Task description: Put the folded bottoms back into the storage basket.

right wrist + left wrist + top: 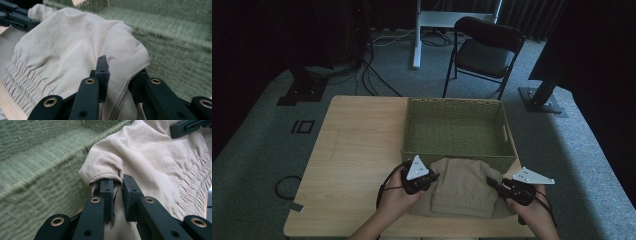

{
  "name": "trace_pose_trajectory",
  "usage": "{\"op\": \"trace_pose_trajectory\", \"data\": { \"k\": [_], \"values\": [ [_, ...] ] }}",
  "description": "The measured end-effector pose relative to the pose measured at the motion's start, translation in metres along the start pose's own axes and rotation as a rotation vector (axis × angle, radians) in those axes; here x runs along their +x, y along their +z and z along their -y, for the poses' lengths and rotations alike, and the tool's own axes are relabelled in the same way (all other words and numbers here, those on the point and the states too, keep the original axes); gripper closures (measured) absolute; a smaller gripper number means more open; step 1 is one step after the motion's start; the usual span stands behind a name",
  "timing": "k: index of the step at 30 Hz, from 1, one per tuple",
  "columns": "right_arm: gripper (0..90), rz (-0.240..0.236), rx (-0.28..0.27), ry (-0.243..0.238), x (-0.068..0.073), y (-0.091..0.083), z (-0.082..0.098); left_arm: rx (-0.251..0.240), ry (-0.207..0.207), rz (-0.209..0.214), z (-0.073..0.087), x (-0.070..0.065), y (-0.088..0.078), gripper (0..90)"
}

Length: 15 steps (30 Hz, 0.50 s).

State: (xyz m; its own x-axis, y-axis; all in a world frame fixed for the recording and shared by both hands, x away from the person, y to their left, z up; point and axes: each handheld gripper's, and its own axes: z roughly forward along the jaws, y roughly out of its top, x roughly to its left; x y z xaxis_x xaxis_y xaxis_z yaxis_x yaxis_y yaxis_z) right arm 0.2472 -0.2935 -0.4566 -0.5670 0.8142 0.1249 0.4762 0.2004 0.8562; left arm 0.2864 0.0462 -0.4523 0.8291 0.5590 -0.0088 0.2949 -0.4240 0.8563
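From above, a beige garment (462,187) lies folded at the near edge of the wooden table (357,150), right up against the front wall of a green woven basket (457,127). The person's left gripper (428,179) has hold of its left side and the right gripper (498,184) its right side, one hand on each.

From up there you cannot make out what the jaws are doing. The left gripper view settles it: the two black jaws are clenched on a hemmed fold of the cloth (150,165), which bulges over their tips, with the basket's weave (37,170) blurred close behind. It also shows a gathered, elastic-looking band along the garment's far edge, and the other gripper's black jaw in the top corner.

The right gripper view tells the same on the other side: jaws pinched on a stitched edge of the fabric (75,40), the cloth humped up above them, the basket wall (175,37) just beyond, and a strip of bare tabletop low at the left.

Only the high view takes in the dark folding chair (484,50) and the grey carpet behind the table.
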Motion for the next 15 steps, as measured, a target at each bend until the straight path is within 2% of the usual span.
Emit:
{"op": "trace_pose_trajectory", "data": {
  "k": [4, 8, 15],
  "values": [
    [73.9, -0.004, -0.024, -0.018, 0.001, -0.003, -0.015, -0.018, 0.005, -0.013, -0.013, 0.005, -0.007, 81.7],
    [74.0, -0.022, -0.058, -0.01, 0.0, -0.006, -0.027, -0.042, 0.025, -0.023, -0.023, 0.01, -0.012, 81.7],
    [74.1, -0.023, -0.093, -0.018, -0.003, -0.01, -0.047, -0.073, 0.042, -0.032, -0.042, 0.016, -0.02, 81.7]
  ]
}}
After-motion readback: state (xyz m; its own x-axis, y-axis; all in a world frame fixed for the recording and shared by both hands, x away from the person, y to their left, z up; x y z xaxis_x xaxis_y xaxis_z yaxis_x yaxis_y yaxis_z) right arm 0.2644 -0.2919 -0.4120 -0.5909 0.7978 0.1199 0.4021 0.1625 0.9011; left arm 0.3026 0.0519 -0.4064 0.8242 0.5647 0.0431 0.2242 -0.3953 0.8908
